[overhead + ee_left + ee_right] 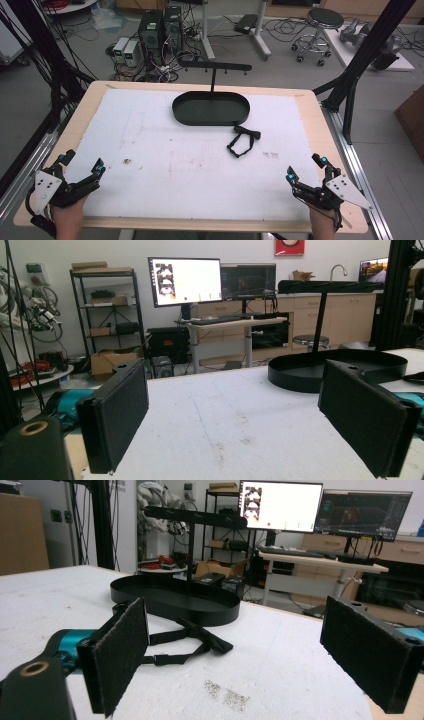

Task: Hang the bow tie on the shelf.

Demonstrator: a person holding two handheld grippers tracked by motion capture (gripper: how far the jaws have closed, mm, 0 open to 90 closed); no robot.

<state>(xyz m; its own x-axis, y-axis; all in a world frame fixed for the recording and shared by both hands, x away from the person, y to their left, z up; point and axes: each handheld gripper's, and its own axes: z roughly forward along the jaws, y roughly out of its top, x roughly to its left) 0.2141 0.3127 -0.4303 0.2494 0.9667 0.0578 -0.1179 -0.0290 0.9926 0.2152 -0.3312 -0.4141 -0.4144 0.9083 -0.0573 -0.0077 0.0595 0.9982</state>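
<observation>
A black oval tray [180,114] with an upright T-shaped hanger bar [215,66] stands at the far middle of the white mat [150,150]. Just in front of it, to the right, lies a black strap with a bow tie [243,140]. My left gripper [81,164] rests open at the near left corner, empty. At the near right corner my right gripper [306,168] is open and empty too. The left gripper view shows the tray [300,377] ahead on the right. The right gripper view has the strap [195,642] lying ahead of the jaws, the tray [200,611] behind it.
The mat covers a wooden table [320,115] framed by black struts [367,45]. Beyond the far edge are computer towers [160,27], cables and a stool [320,22]. Small dirt marks [127,161] dot the mat.
</observation>
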